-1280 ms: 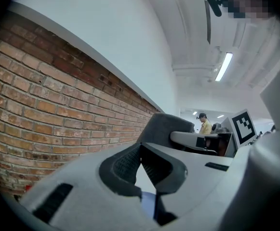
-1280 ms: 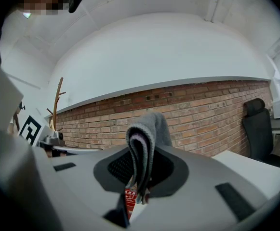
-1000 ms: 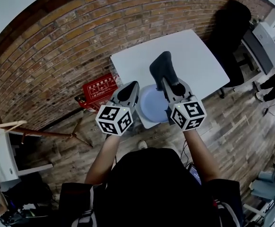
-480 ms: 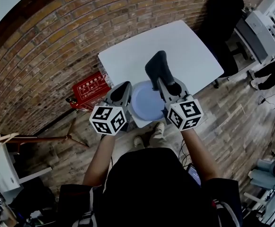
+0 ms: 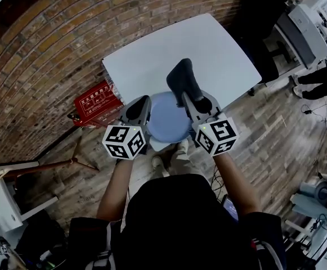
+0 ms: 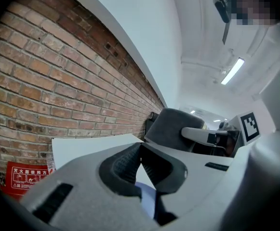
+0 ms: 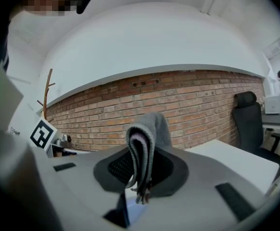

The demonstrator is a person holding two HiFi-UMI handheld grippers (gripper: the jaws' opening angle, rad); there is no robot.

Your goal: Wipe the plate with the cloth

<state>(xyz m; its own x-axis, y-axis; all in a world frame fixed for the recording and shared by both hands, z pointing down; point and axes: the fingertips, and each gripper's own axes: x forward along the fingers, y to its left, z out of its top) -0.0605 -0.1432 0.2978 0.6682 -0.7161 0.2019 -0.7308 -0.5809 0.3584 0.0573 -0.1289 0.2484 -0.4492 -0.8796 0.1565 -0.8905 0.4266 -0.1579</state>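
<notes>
A round blue plate [image 5: 166,120] lies at the near edge of the white table [image 5: 169,44]. My left gripper [image 5: 142,101] is at the plate's left rim. Its jaws are shut pad to pad [image 6: 140,153], and a strip of the plate [image 6: 147,196] shows below them. Whether the rim is touched I cannot tell. My right gripper [image 5: 188,97] hovers over the plate's right rim, shut on a folded grey cloth [image 5: 181,77]. The cloth [image 7: 147,129] stands up between the right gripper's [image 7: 140,170] pads.
A brick wall runs behind the table. A red box [image 5: 95,103] stands on the wooden floor at the table's left. A black office chair [image 5: 259,10] stands at the table's far right, with desks and equipment beyond it. The person's feet are under the plate's near edge.
Both grippers have sunk toward the table and the plate looks larger between them. The cloth stays clamped in the right gripper. The left jaws stay shut.
</notes>
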